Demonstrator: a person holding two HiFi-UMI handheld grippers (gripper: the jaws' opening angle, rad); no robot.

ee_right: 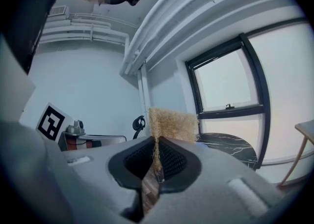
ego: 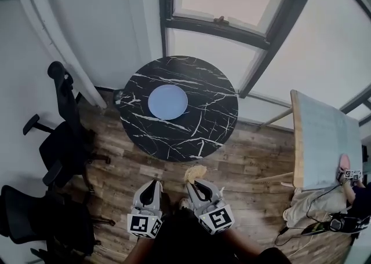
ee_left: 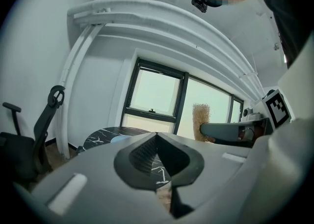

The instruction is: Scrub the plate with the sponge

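Note:
A light blue plate (ego: 167, 102) lies on a round black marble table (ego: 203, 124), well ahead of both grippers. Low in the head view, over the wooden floor, my right gripper (ego: 194, 184) is shut on a tan fibrous sponge (ego: 195, 172) that sticks out past its tips. The right gripper view has the sponge (ee_right: 171, 125) standing upright, pinched between the jaws of the right gripper (ee_right: 157, 142). My left gripper (ego: 153, 186) is beside it, shut and empty. In the left gripper view the left gripper (ee_left: 157, 135) has its jaws together, with the plate (ee_left: 119, 139) and the sponge (ee_left: 200, 119) beyond.
Black office chairs (ego: 64, 141) stand at the left and lower left. A light wooden table (ego: 322, 141) is at the right, with a person's hand (ego: 348, 174) at its edge. Large windows (ego: 232, 2) rise behind the marble table.

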